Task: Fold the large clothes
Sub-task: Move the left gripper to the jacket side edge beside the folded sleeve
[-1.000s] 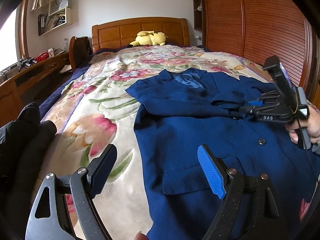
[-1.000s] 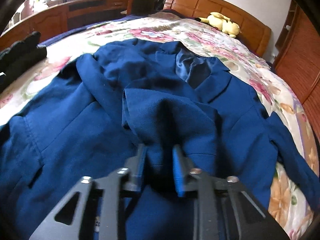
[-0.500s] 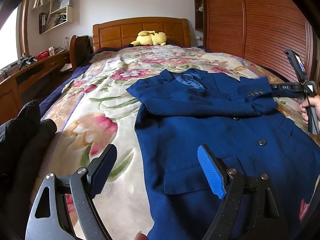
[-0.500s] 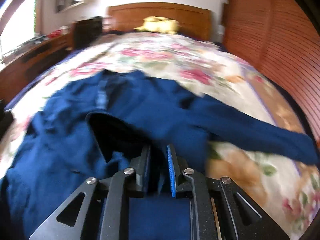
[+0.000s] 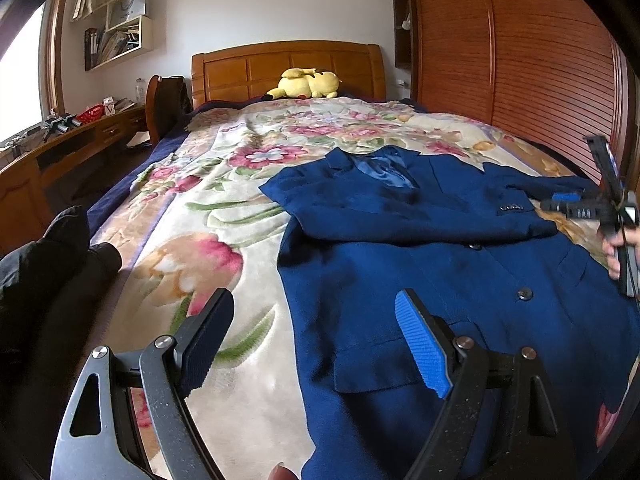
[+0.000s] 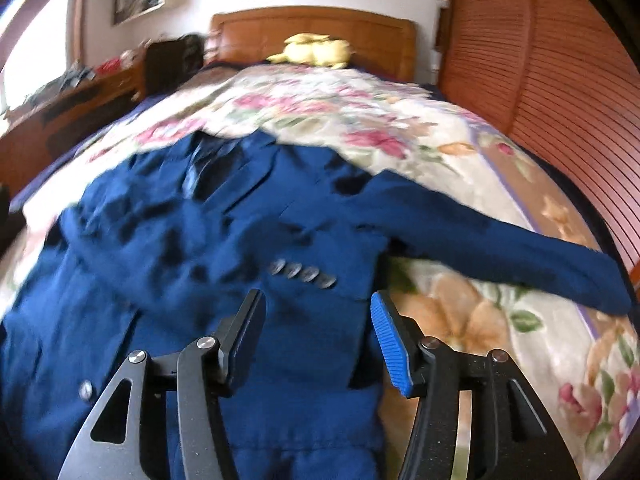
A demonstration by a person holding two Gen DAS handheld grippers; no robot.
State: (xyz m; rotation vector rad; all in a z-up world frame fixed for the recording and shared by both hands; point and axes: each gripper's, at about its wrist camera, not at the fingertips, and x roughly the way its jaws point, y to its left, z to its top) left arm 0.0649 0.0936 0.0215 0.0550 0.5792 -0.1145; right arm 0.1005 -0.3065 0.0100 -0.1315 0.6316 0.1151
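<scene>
Your dark blue suit jacket (image 5: 460,264) lies flat on the bed with the flowery cream blanket (image 5: 224,208). Its collar points toward the orange-brown wooden headboard (image 5: 288,68). One sleeve is folded across the chest, and its cuff with four small grey buttons (image 6: 302,272) lies just in front of your right gripper (image 6: 318,332). The other sleeve (image 6: 500,240) stretches out to the side over the blanket, toward the wall of brown wooden slats (image 5: 540,60).

Your right gripper is opening. Its black finger and its blue finger stand apart, and neither one presses on the cloth. The folded sleeve lies below and between them, let go. The right wrist view is a bit blurry. From the left wrist view, you can see your right hand (image 5: 620,248) at the far edge of the jacket, wrapped around the gripper's handle.

Your left gripper (image 5: 316,336) hangs wide open above the near part of the bed. Nothing is between its fingers. The left edge of the jacket lies under the gap, with a pocket flap (image 5: 376,368) near the blue pad.

A yellow soft toy (image 5: 306,84) lies at the headboard. A lump of black clothing (image 5: 44,272) sits at the left edge of the bed.
</scene>
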